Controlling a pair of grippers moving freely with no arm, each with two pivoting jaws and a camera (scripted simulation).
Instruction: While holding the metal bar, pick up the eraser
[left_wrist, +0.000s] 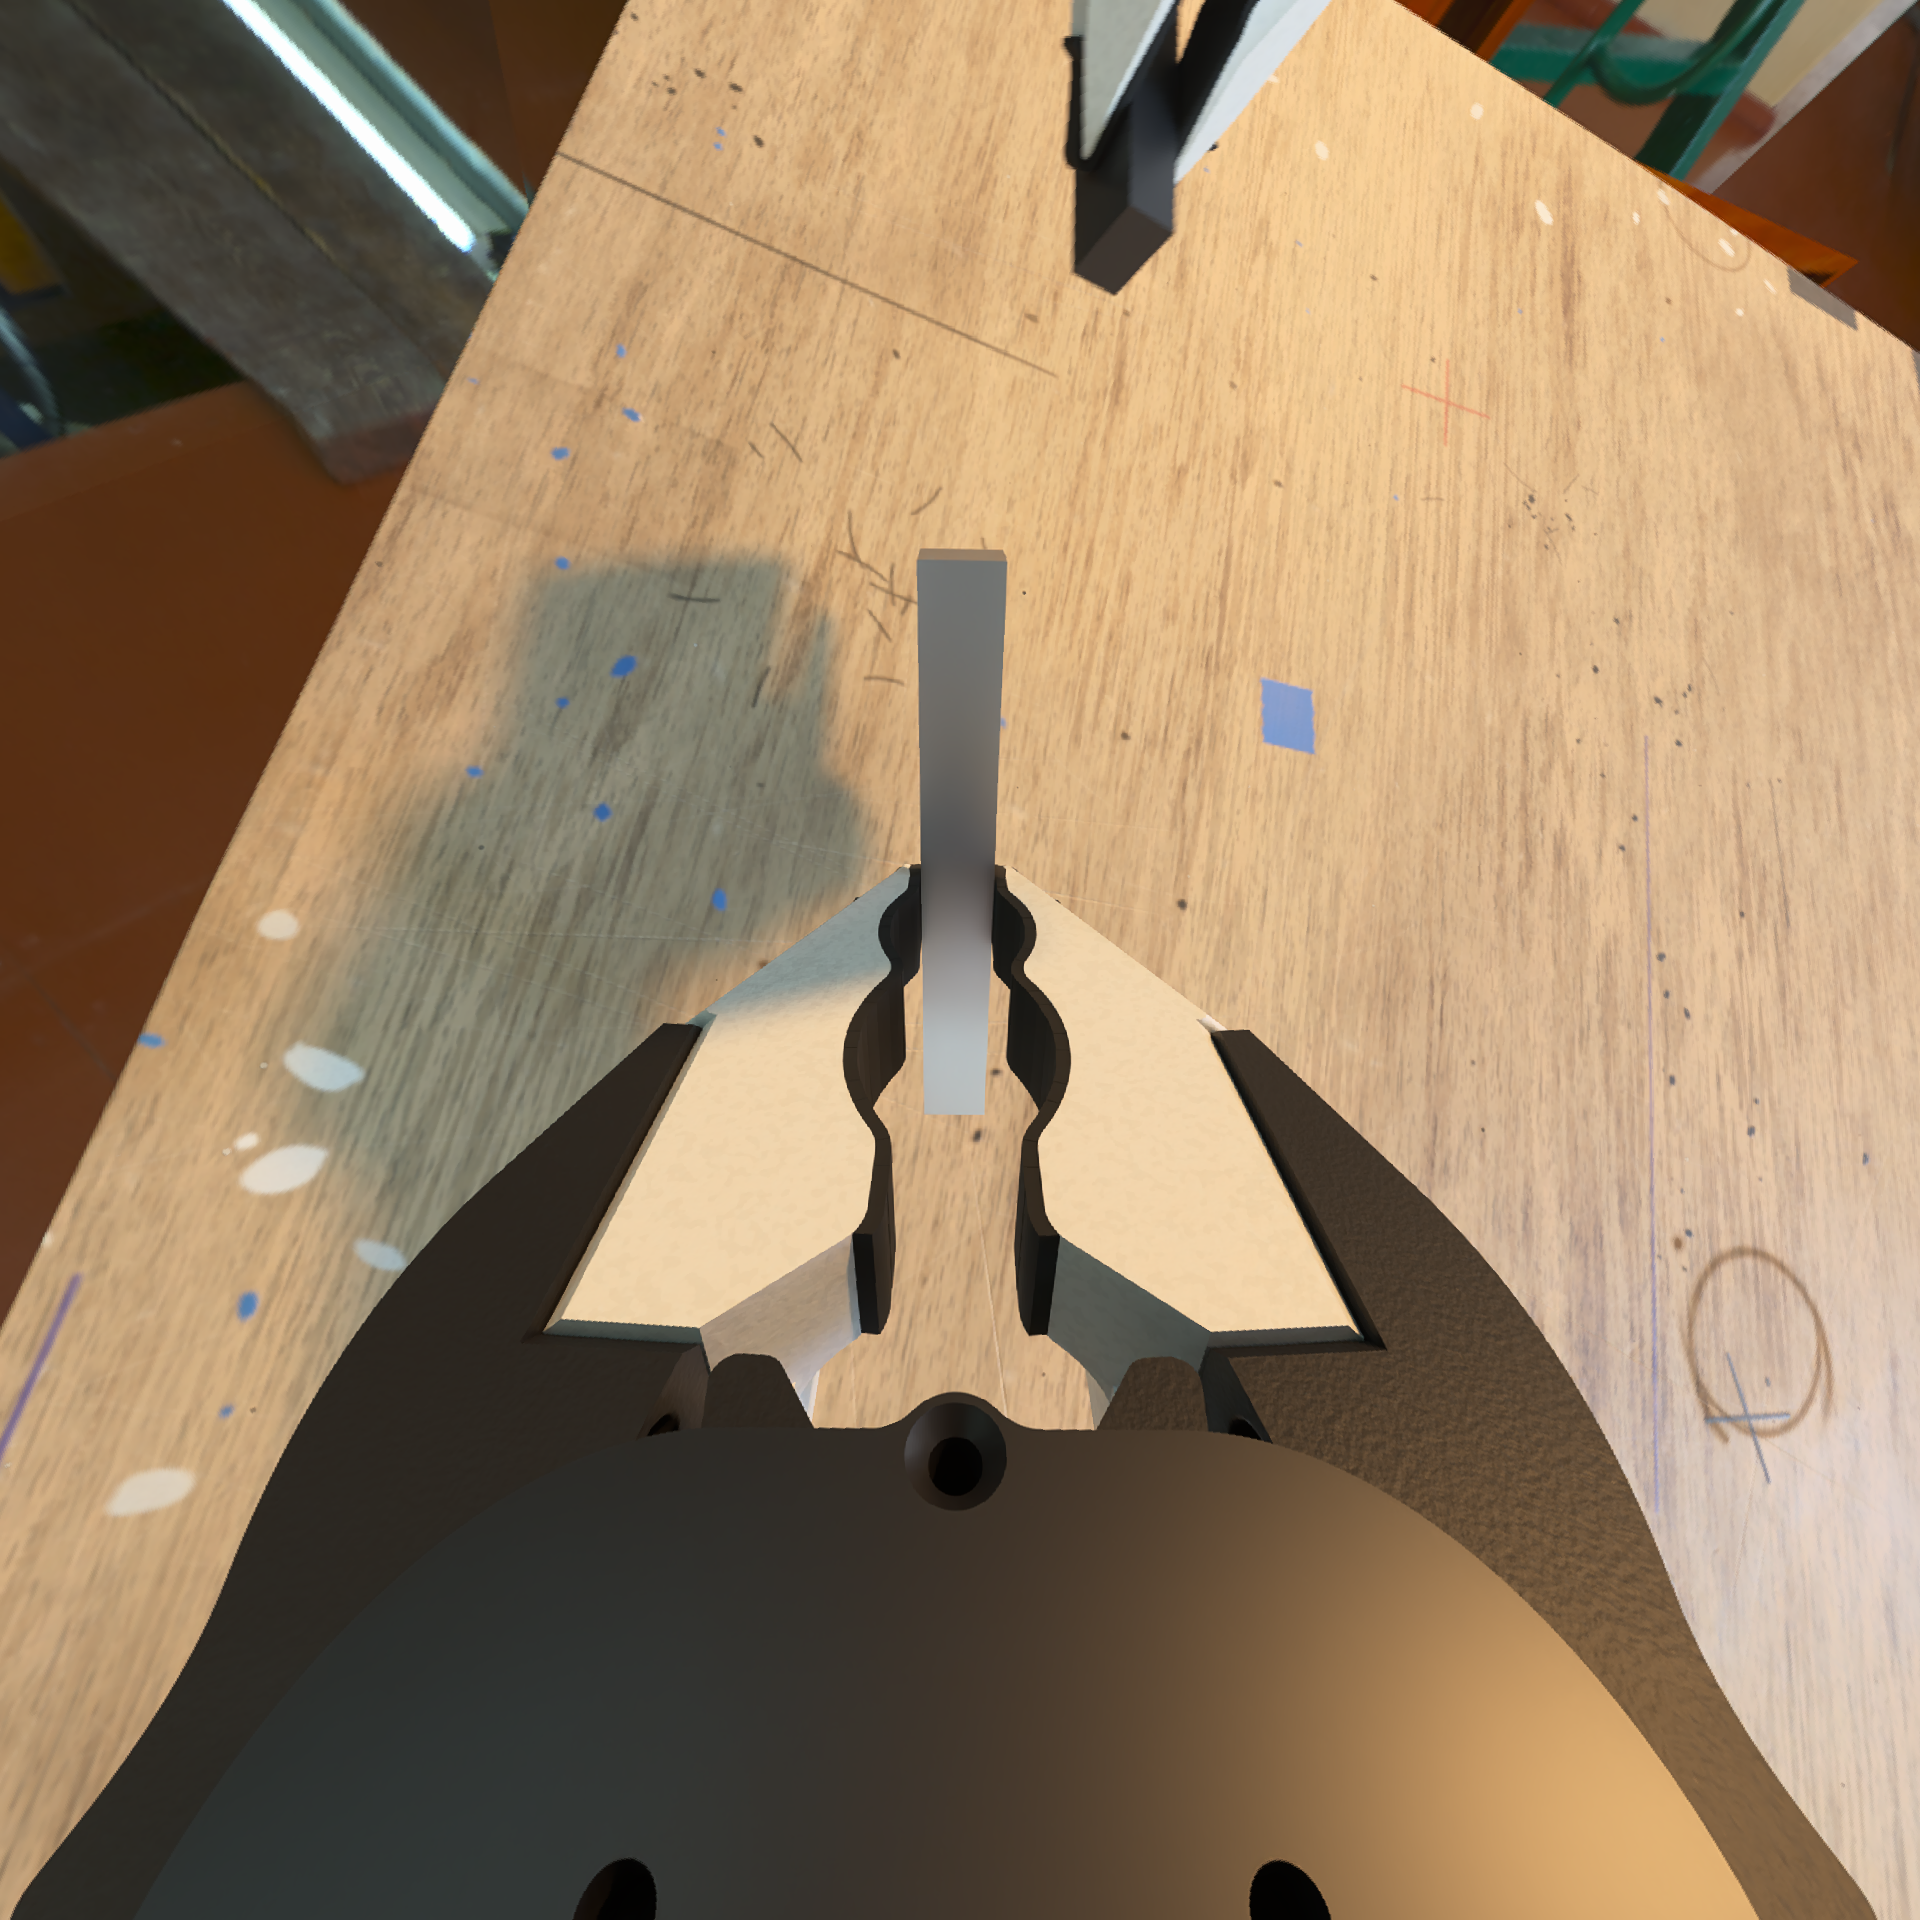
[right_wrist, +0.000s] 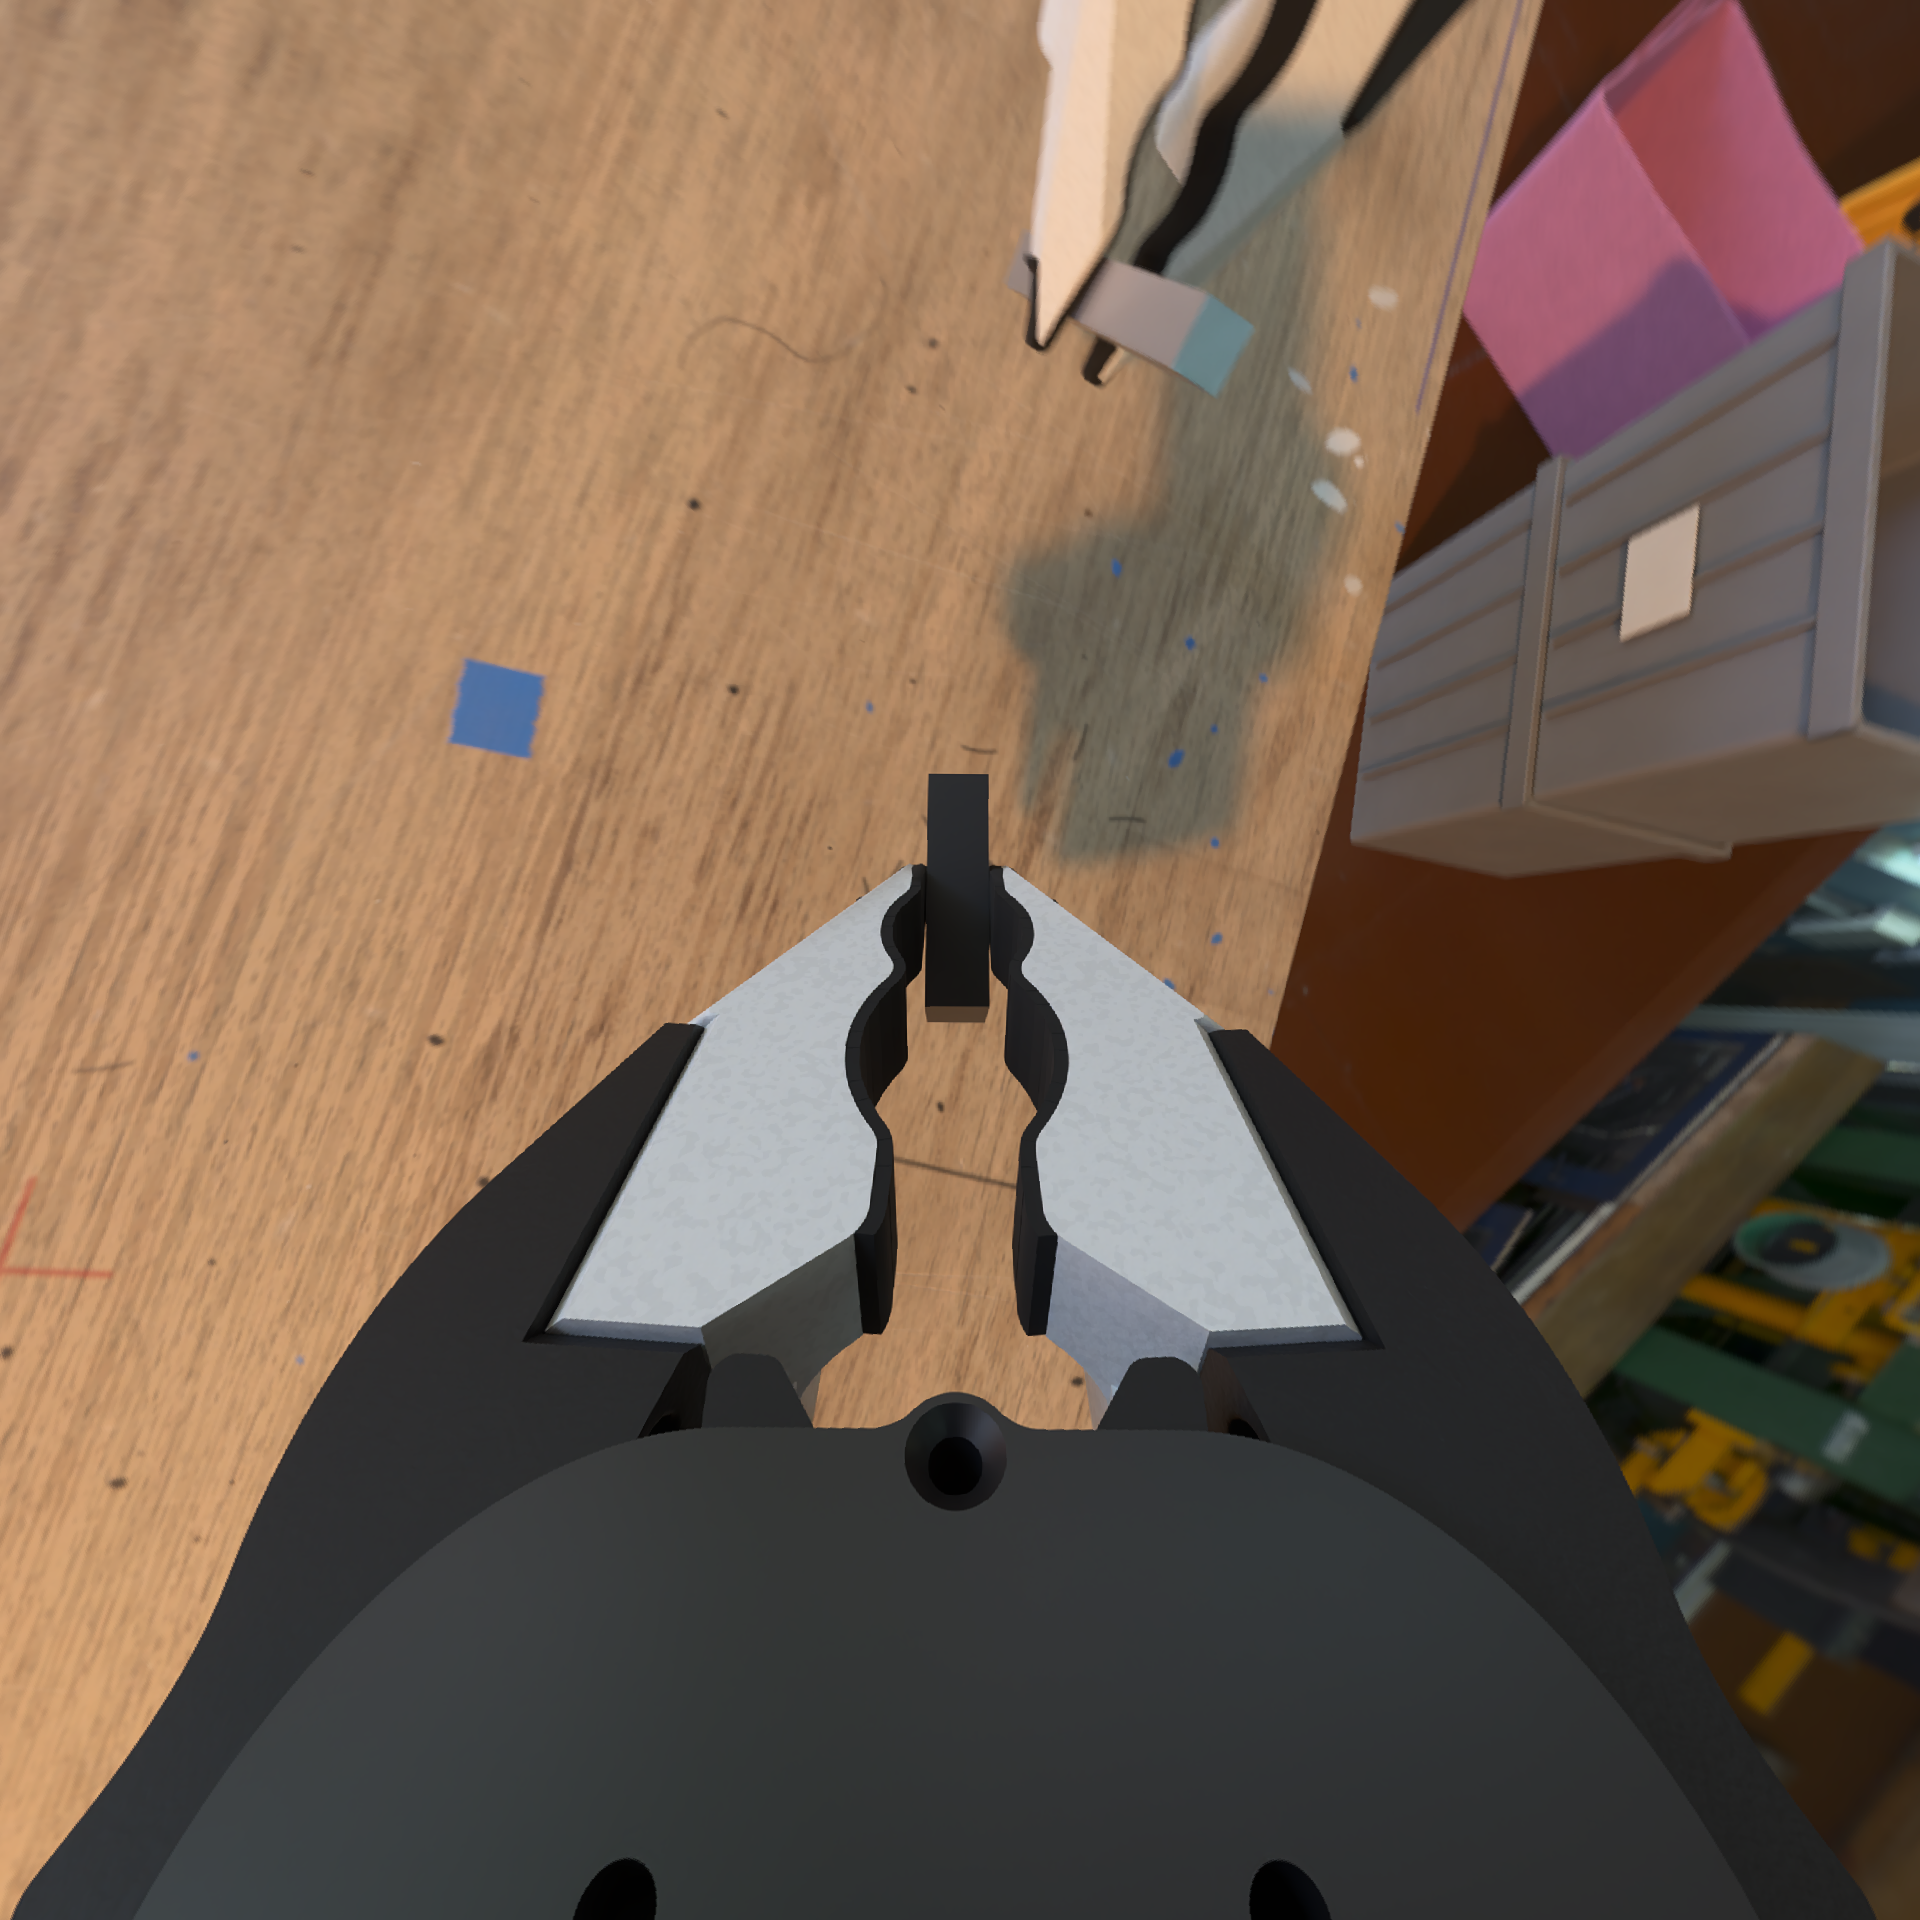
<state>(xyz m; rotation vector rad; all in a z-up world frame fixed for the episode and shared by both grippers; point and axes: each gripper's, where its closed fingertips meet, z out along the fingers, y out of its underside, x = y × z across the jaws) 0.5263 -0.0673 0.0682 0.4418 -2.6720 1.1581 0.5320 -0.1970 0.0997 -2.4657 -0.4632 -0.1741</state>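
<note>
My left gripper (left_wrist: 957, 883) is shut on a grey metal bar (left_wrist: 961, 727), which sticks out past the fingertips above the wooden table (left_wrist: 1351, 935). My right gripper (right_wrist: 957, 883) is shut on a small black eraser (right_wrist: 957, 831) and holds it above the table. In the left wrist view the right gripper (left_wrist: 1127, 156) shows at the top with the black eraser (left_wrist: 1122, 234) between its fingers. In the right wrist view the left gripper (right_wrist: 1081, 332) shows at the top with the grey bar (right_wrist: 1174, 322) across its tips.
A blue square mark (left_wrist: 1288, 715) lies on the table; it also shows in the right wrist view (right_wrist: 497, 709). The table's edge (right_wrist: 1382, 675) runs close on the right, with a grey crate (right_wrist: 1662, 665) and a pink box (right_wrist: 1642, 260) beyond it.
</note>
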